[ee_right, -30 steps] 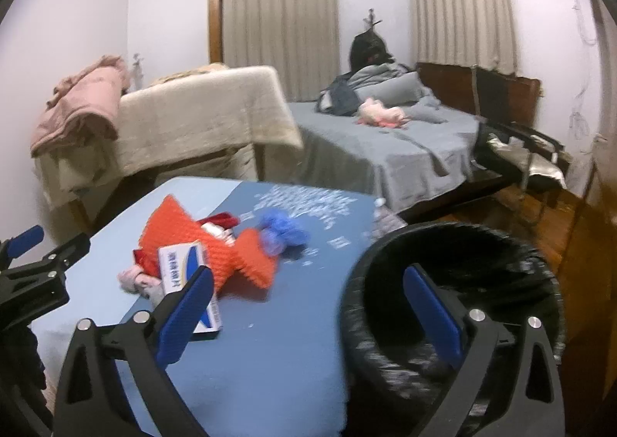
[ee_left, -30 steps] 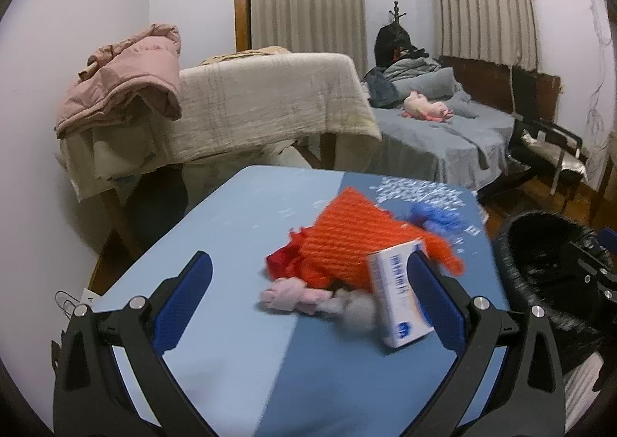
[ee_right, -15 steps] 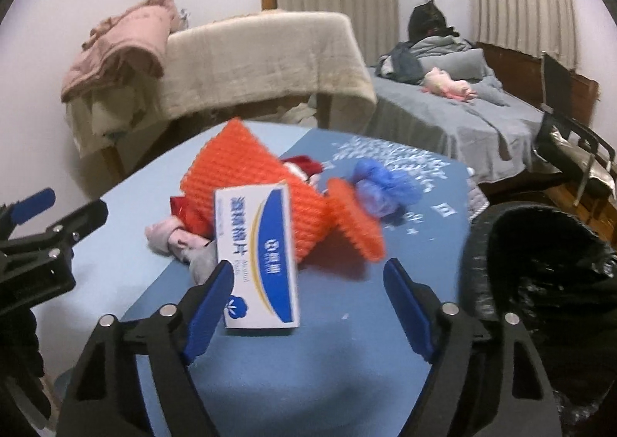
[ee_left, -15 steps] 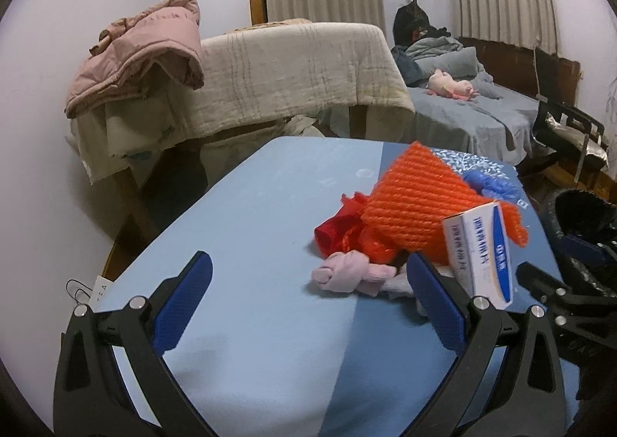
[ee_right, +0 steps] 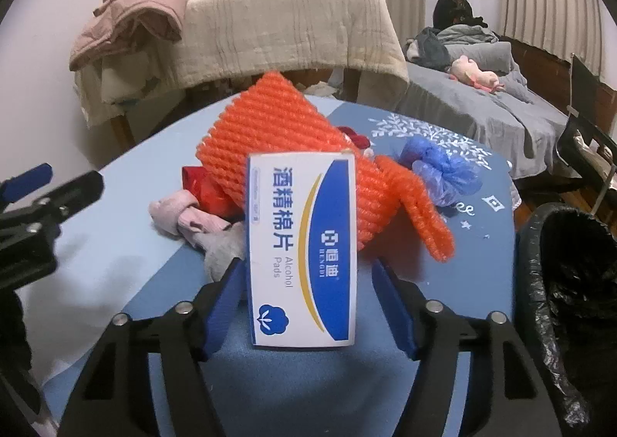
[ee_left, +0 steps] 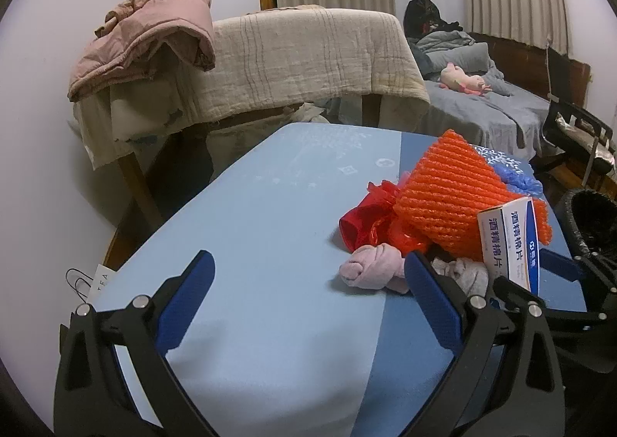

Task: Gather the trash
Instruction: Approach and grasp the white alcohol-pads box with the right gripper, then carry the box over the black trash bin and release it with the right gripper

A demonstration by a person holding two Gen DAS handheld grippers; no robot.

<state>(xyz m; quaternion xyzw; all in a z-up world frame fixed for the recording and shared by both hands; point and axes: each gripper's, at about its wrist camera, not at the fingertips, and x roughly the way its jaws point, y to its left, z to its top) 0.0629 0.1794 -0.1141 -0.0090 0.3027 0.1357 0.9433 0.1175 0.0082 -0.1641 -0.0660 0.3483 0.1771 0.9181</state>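
Note:
A pile of trash lies on the blue table [ee_left: 250, 229]: a white and blue alcohol-pads box [ee_right: 302, 248] standing upright, orange foam netting [ee_right: 277, 140], a red wrapper [ee_left: 364, 221], a pink rag [ee_left: 368, 269], a grey rag [ee_right: 225, 248] and a blue crumpled bag [ee_right: 443, 171]. My right gripper [ee_right: 308, 304] is open, its blue pads on either side of the box, not pressing it. My left gripper [ee_left: 308, 300] is open and empty over the table, left of the pile. The box also shows in the left wrist view [ee_left: 509, 244].
A black-lined trash bin [ee_right: 570, 283] stands at the table's right edge. Behind the table are a blanket-covered frame [ee_left: 308, 59] with a pink jacket [ee_left: 150, 36], a bed [ee_left: 489, 109] and a black chair [ee_left: 578, 136].
My right gripper has moved left from over the bin to the box and narrowed around it. My left gripper has drifted left, so the pile sits further right in its view.

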